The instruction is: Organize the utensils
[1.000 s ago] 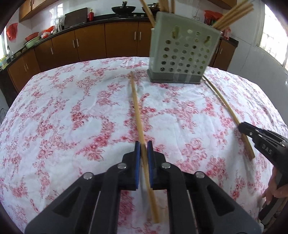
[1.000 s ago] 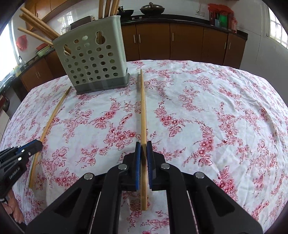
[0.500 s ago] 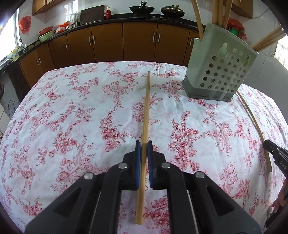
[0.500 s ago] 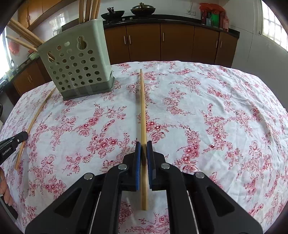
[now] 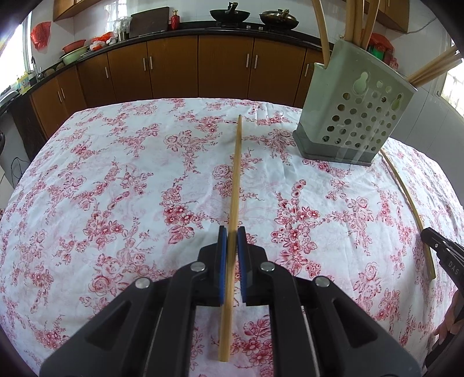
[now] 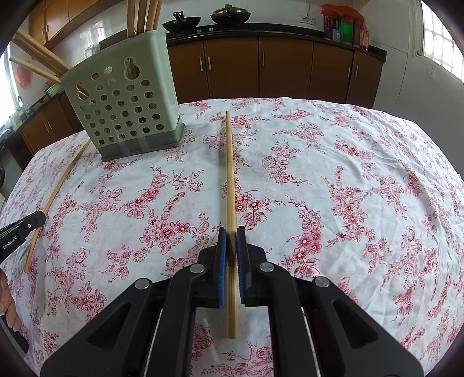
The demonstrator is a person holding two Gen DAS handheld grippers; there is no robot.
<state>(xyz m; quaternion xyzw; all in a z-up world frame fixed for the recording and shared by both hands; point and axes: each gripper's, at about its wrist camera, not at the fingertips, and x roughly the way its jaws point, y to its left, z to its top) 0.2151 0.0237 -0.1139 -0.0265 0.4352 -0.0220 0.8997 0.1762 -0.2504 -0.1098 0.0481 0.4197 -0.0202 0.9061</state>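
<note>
Surface: white tablecloth with red flowers, brown kitchen cabinets behind.
Landmark: perforated pale-green plastic utensil holder, chopsticks standing inside.
Your left gripper: jaws clamped on a long bamboo chopstick, tip pointing left of the holder.
Your right gripper: jaws clamped on a second bamboo chopstick, right of the holder.

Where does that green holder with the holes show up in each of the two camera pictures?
Left wrist view: the holder stands at upper right, on the far side of the tablecloth.
Right wrist view: the holder stands at upper left.
Shared landmark: the two dark pans on the counter behind.
</note>
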